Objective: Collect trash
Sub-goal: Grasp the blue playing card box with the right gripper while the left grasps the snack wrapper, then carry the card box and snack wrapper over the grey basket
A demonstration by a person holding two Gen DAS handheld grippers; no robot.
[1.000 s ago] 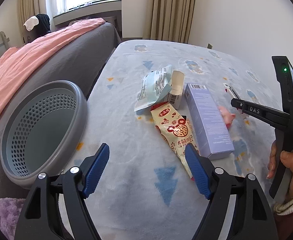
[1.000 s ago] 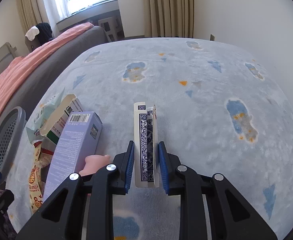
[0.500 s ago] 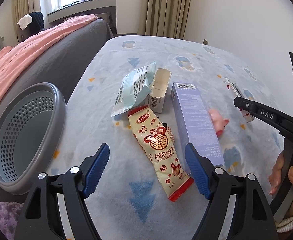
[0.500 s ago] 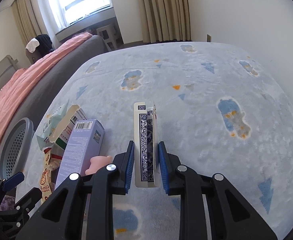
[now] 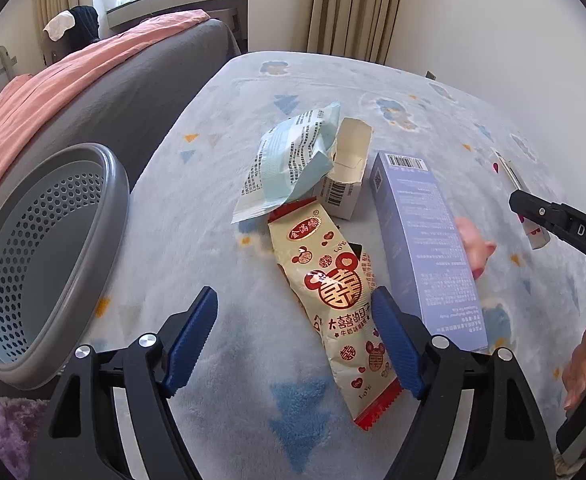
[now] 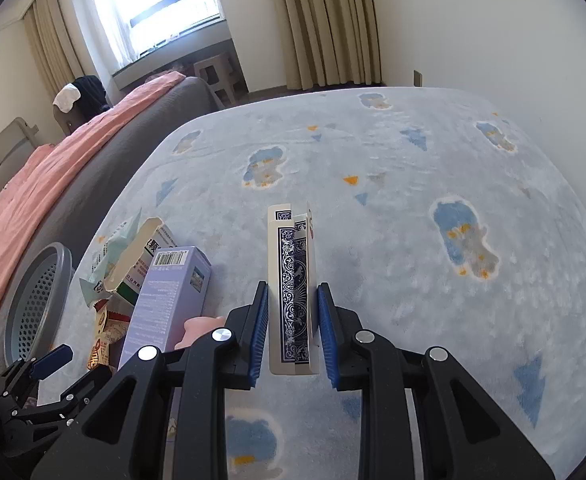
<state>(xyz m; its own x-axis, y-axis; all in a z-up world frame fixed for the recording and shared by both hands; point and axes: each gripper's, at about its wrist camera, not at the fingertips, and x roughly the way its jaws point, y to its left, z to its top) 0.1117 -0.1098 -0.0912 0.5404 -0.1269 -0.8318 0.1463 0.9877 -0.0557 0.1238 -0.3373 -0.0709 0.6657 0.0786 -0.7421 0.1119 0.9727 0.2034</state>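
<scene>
Left gripper point(image 5: 293, 336) wide, empty; red-and-cream snack wrapper point(image 5: 333, 300) against its right pad, basket point(image 5: 49, 248) leftward. Right gripper point(image 6: 293, 328) narrow on card box point(image 6: 293, 292). Risk: closing jaws snag fleece blanket point(image 5: 213, 220) or nudge purple carton point(image 5: 425, 240).

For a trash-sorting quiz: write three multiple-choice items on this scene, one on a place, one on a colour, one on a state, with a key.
1. Where is the basket relative to the snack wrapper in the left wrist view?
A. left of it
B. right of it
C. on top of it

2. What colour is the tall box?
A. green
B. lavender
C. orange

3. How does the right gripper stand?
A. wide open, nothing in it
B. out of sight
C. closed on the card box

Key: A, the grey rim sits at the left edge; B, its sides are pale purple; C, the jaws hold the box's sides.
</scene>
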